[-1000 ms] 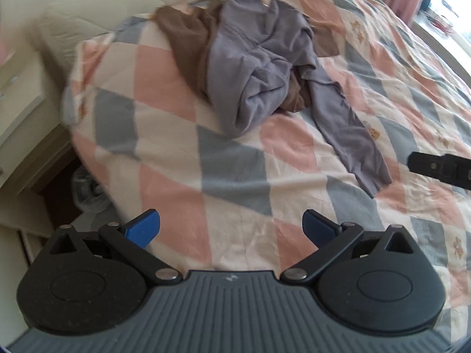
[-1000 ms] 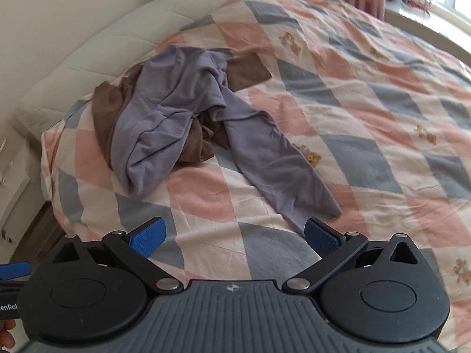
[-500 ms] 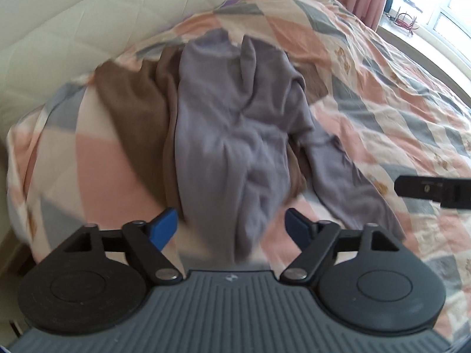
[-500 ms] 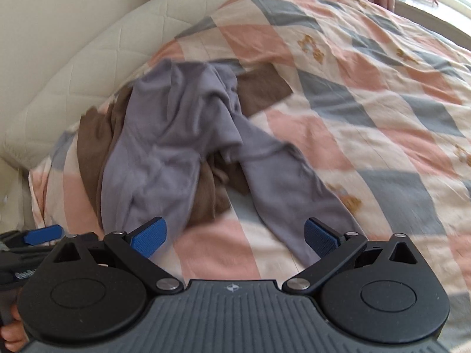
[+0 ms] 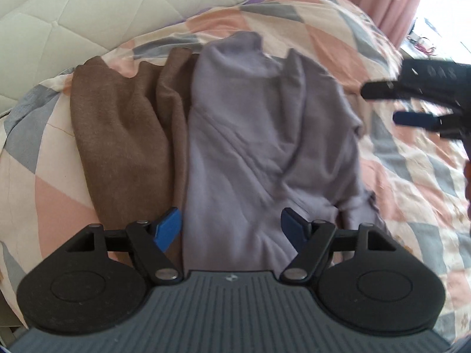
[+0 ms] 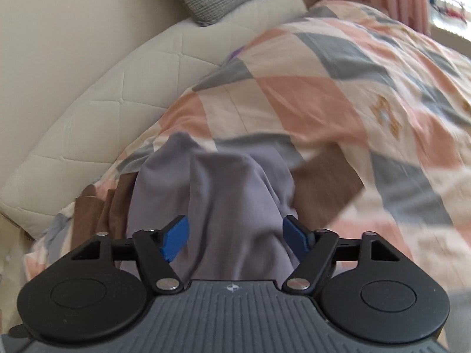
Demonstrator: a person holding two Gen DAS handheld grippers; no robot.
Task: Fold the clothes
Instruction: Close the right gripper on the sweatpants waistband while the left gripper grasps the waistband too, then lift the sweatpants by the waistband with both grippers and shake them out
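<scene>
Left wrist view: your left gripper (image 5: 231, 226) hangs low over a crumpled lilac top (image 5: 265, 135), its blue pads spread wide with cloth between and beneath them but nothing pinched. The top lies in a heap on the checked quilt (image 5: 412, 176), overlapping a brown garment (image 5: 123, 135) that touches its left edge. Your right gripper (image 5: 412, 103) shows at the far right, blurred, its fingers parted and clear of the cloth. Close here and you may catch several layers at once, or drag the brown piece along, since the two lie edge over edge.

Right wrist view: your right gripper (image 6: 235, 235) sits over the upper end of the lilac top (image 6: 217, 194), pads held apart, holding nothing. Brown cloth (image 6: 323, 188) peeks out on both sides of the lilac, so it runs underneath. The quilt (image 6: 323, 94) is smeared by motion. The risk is that a deep bite pinches the quilt or the brown layer with the top; a grab on a bunched fold rather than a hem or shoulder would probably lift a twisted lump that will not lay flat. Neither garment lies folded; both are rumpled together near the bed's edge by the headboard (image 6: 88, 88).
</scene>
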